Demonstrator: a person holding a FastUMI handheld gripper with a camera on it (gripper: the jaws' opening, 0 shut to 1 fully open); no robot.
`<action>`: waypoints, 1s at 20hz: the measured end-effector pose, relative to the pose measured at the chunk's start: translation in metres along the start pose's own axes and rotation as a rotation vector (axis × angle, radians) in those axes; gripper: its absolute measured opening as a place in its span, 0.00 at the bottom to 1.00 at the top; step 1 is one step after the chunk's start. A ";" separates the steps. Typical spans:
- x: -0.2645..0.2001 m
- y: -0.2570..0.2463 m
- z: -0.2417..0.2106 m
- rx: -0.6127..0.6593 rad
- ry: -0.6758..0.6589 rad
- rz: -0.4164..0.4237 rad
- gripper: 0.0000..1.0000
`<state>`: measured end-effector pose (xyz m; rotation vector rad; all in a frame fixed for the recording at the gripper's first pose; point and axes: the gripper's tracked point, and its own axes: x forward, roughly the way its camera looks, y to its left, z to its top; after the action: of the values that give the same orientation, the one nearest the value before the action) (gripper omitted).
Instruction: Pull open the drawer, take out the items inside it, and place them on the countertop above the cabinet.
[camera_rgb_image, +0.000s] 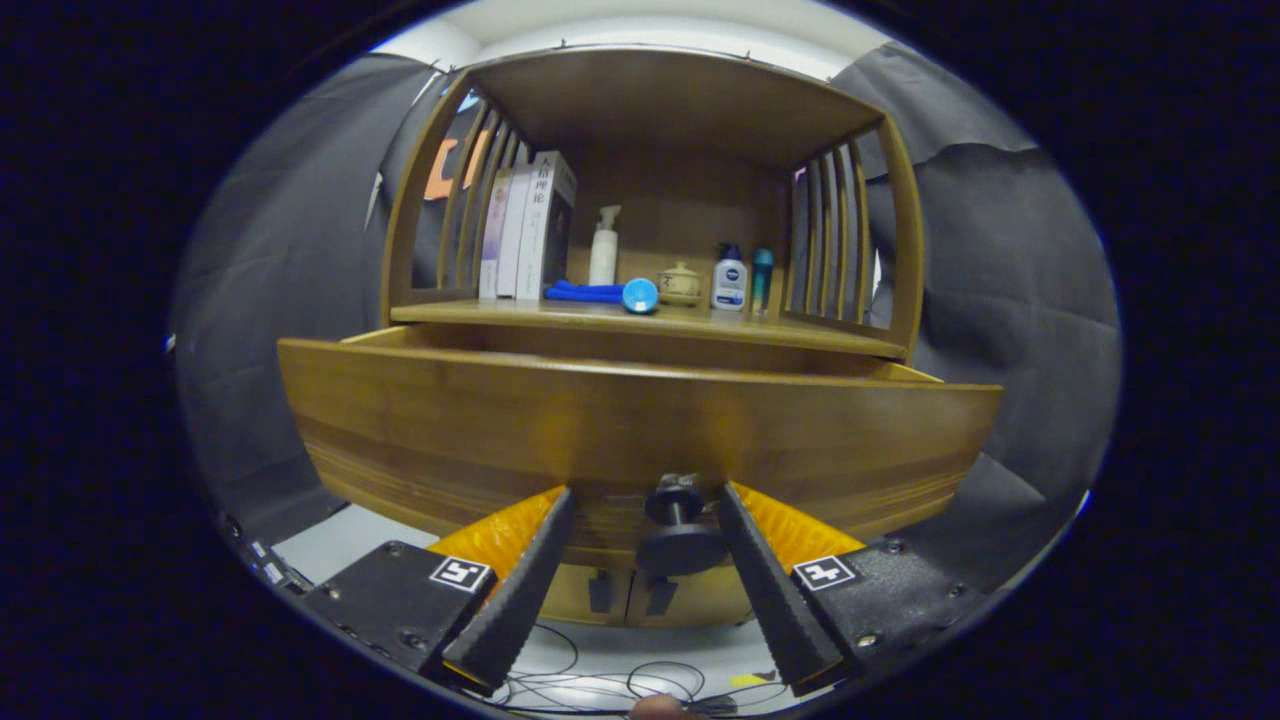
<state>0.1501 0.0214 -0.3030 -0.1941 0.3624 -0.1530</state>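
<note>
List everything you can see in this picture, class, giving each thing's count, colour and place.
Drawer: one, brown wood, pulled out below the shelf.
Knob: one, dark, on the drawer front, between the fingers.
Books: three, pale, upright at the shelf's left.
Spray bottle: one, white, beside the books.
Cloth: one, blue, in front of the spray bottle.
Jar: one, beige, lidded, mid-shelf.
Lotion bottle: one, white, beside the jar.
Gripper: one, fingers open either side of the knob.

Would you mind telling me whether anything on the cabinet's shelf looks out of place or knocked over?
One thing stands out: the blue bottle lies on its side on the countertop, round end facing out, while the spray bottle and books stand upright. The gripper is open around the drawer knob.
</note>
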 end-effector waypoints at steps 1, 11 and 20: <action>0.004 0.002 0.002 0.008 0.011 -0.004 0.96; 0.048 0.009 0.012 -0.004 0.091 -0.023 0.96; 0.086 0.009 0.020 -0.060 0.116 -0.046 0.96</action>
<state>0.2378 0.0176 -0.3155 -0.2536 0.4784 -0.1999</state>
